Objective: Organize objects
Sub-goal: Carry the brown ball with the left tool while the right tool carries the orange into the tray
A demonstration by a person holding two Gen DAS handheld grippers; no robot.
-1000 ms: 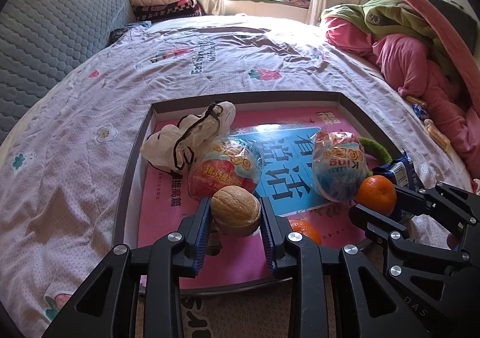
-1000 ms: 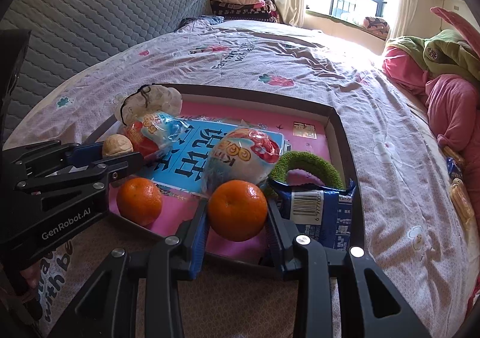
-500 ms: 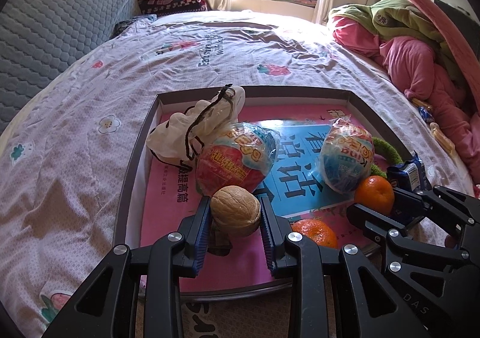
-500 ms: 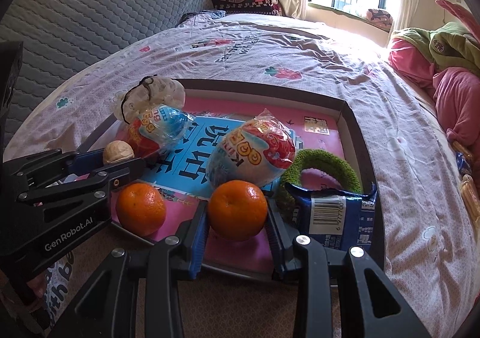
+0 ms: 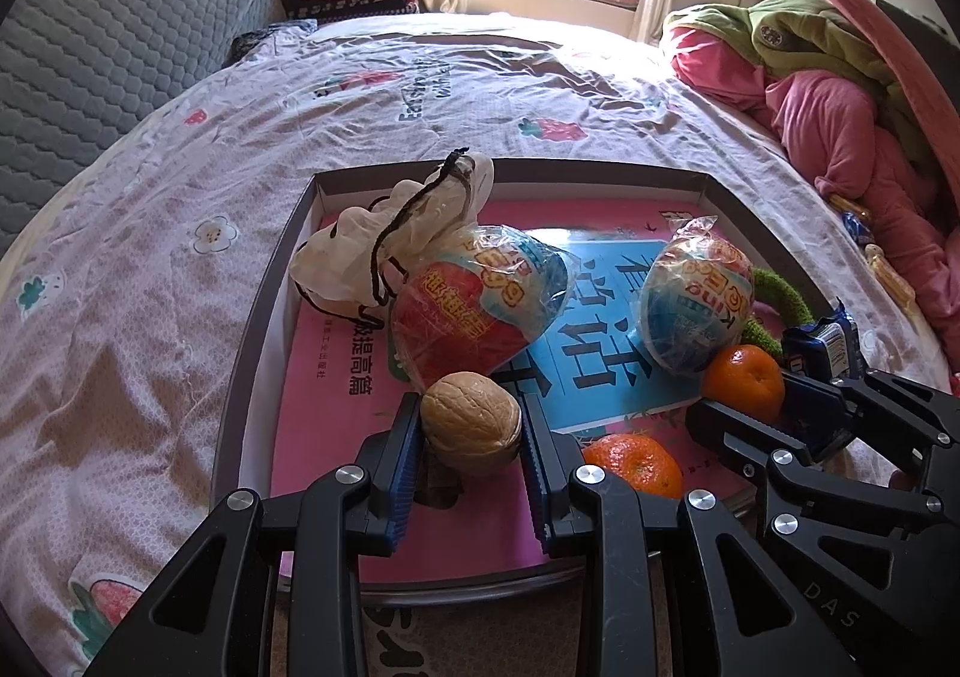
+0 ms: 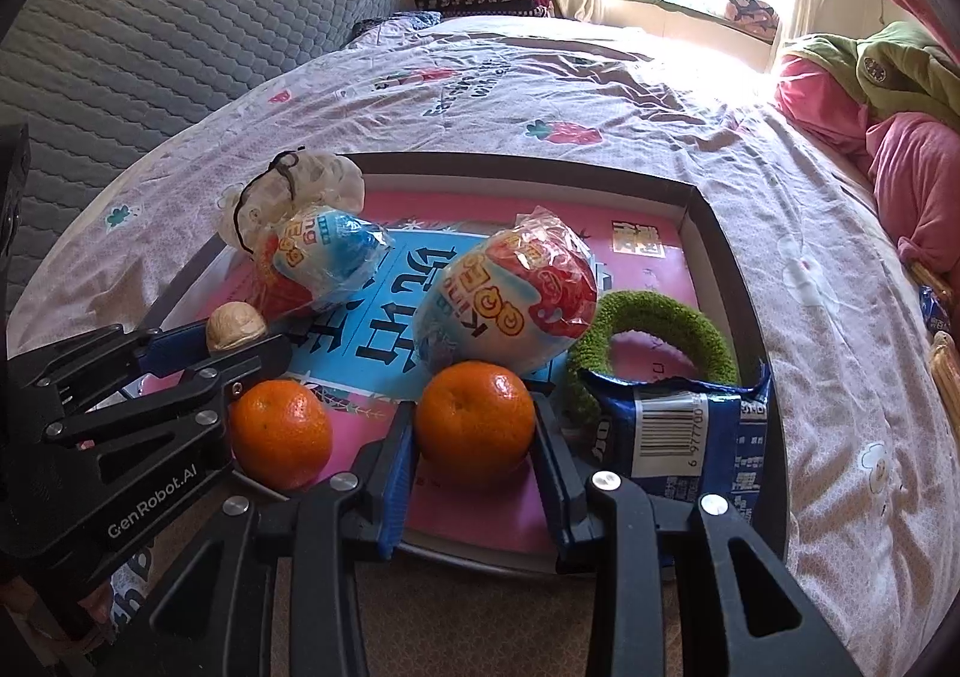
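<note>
A walnut [image 5: 471, 420] is clamped between the blue pads of the left claw [image 5: 470, 437], held above the near left part of the tray [image 5: 252, 353]. An orange [image 6: 475, 422] is gripped in the same way by the right claw [image 6: 474, 437], over the near middle of the tray. A second orange [image 6: 281, 433] is seen just beside the right claw's load, close to the near rim and below the left claw's fingers.

Further in, two wrapped eggs are noted: one [image 5: 474, 311] just behind the walnut, the other [image 6: 510, 299] directly behind the gripped orange; whether it touches the orange cannot be told. A white pouch [image 5: 390, 251] with a black drawstring occupies the far left corner, pressed against the first egg. A green ring [image 6: 654, 329] and a blue packet [image 6: 690, 437] are crowded against the right wall, the packet overlapping the ring.

The tray floor is covered by a pink and blue printed sheet [image 5: 600, 329]. Bare floor is found along the left wall and across the far right part. The tray is set on a bed [image 5: 150, 287], with open bedspread on the left and beyond the far rim. Piled pink and green bedding [image 5: 840, 95] is noted at the right.
</note>
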